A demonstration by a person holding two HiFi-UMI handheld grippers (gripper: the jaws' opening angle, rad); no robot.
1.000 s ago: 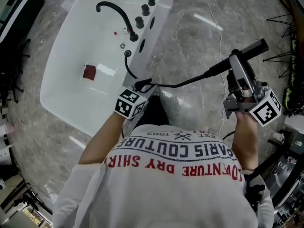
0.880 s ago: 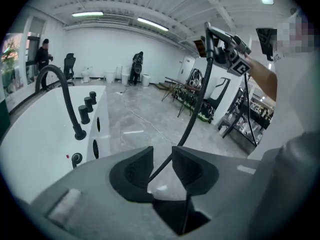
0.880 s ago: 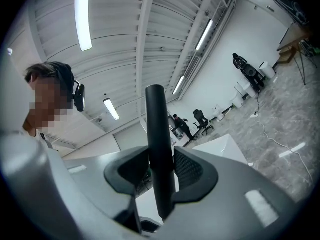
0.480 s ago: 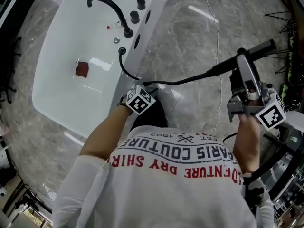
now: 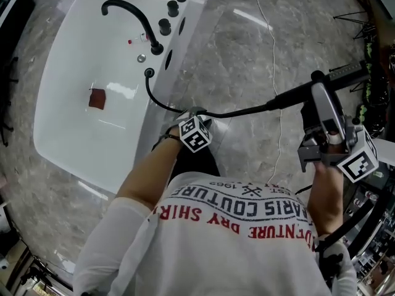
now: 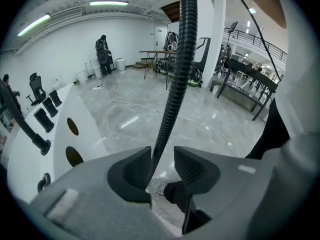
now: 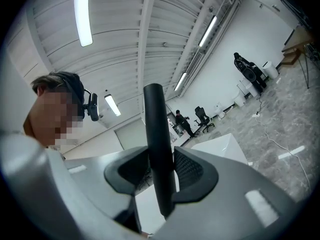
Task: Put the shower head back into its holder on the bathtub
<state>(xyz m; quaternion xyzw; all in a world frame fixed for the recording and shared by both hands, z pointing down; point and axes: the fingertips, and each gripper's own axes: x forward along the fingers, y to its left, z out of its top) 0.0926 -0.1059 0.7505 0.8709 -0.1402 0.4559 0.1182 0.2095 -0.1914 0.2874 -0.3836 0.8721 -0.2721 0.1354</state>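
Note:
My right gripper (image 5: 319, 95) is shut on the black shower head handle (image 5: 336, 74), which it holds out level over the floor; the handle (image 7: 157, 134) is clamped between both pads. The black ribbed hose (image 5: 241, 110) runs from a hole in the bathtub rim (image 5: 148, 73) to the handle. My left gripper (image 5: 189, 114) points steeply down beside the white bathtub (image 5: 74, 134). Its jaws have just been opening and now stand open (image 6: 161, 159). The hose (image 6: 175, 84) passes between them, resting against the left pad only. Two oval openings (image 6: 73, 126) show in the tub's rim.
A black curved faucet (image 5: 129, 14) and knobs (image 5: 173, 8) stand on the tub's rim. A small red-brown square (image 5: 96, 98) lies in the tub. A white cable (image 5: 274, 60) crosses the marble floor. Stands and gear (image 5: 370, 60) crowd the right side.
My left gripper has sunk lower beside the tub and rolled, with its jaws wider around the hose. The right gripper has kept still with the shower head.

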